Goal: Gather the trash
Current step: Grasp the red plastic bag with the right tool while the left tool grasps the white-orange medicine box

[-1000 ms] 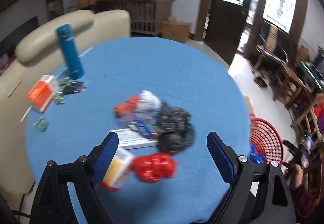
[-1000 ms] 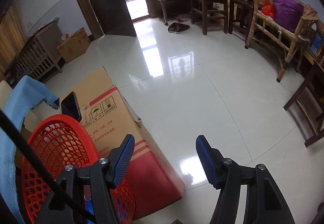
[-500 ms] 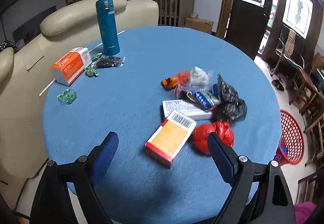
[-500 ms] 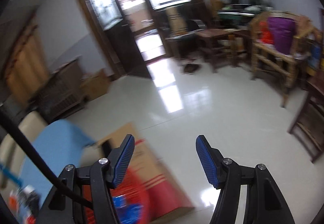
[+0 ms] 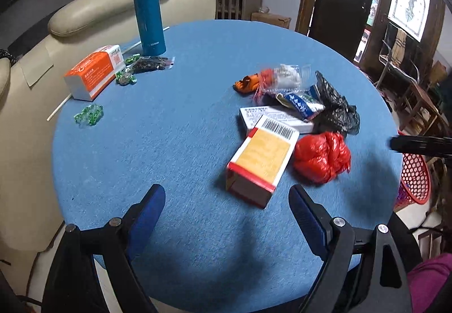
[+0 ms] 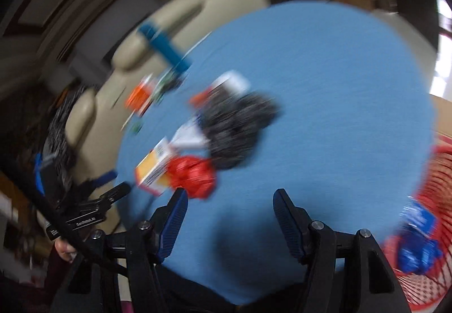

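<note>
Right gripper (image 6: 227, 217) gapes; red basket (image 6: 440, 171) holds blue wrappers (image 6: 418, 242).

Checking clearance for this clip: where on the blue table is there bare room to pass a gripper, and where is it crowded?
Bare cloth runs down the middle of the table, between the orange box and the yellow-faced box, and along the near edge by the left gripper. It is crowded around the red bag and black bag.
</note>
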{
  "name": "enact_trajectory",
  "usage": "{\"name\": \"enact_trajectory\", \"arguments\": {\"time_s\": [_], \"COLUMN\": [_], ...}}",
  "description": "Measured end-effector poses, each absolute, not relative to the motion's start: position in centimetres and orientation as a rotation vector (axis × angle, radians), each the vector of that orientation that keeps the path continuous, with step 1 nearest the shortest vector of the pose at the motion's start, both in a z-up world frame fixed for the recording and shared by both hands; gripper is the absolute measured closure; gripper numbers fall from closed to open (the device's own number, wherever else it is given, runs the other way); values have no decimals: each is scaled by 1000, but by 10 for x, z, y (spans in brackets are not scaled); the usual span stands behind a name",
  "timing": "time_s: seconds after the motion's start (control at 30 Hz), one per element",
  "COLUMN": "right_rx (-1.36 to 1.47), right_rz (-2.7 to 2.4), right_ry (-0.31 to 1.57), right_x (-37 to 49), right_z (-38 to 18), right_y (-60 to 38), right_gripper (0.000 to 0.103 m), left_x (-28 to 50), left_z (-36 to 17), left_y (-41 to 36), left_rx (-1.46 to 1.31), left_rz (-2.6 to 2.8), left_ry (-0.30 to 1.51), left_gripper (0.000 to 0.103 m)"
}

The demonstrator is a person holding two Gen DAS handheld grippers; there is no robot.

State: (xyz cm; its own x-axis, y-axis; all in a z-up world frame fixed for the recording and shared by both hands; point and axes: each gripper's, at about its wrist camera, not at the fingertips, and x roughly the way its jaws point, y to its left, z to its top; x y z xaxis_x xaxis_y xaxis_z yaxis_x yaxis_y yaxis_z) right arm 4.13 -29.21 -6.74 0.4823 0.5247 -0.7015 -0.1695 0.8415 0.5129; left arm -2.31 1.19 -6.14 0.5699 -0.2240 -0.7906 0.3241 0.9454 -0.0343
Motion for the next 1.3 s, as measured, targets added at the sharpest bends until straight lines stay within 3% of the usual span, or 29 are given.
{"name": "enact_trajectory", "arguments": {"time_s": [0.3,0.37,0.43,0.87,0.9,1.0,1.3], "right_rx": [387,371,384,416,423,442,453], "right_rz": [501,482,488,423,424,418,351], "right_ry": [1085,1094,1084,1008,997,967,865], "right_x": [85,91,92,45,40,26,-6], "right_z": [-112,-116,-118,-93,-90,-83,-60], "right_y": [-210,-203,-200,-259,-265,-279,-316], "right_gripper": [37,50,54,55,55,55,55], "left_x": [-25,-24,-21,17,19,21,3], "left_z": [-62,-59,-57,-84,-85,-87,-59], "left_y": [24,23,20,-25,-25,-24,-41], "left_rx": [107,107,113,163,159,132,162], "left_rz": [-354,-368,-382,-434,-430,-443,-363], "left_ry": [906,898,892,965,970,990,927], "left_gripper": [14,14,14,14,17,45,46]}}
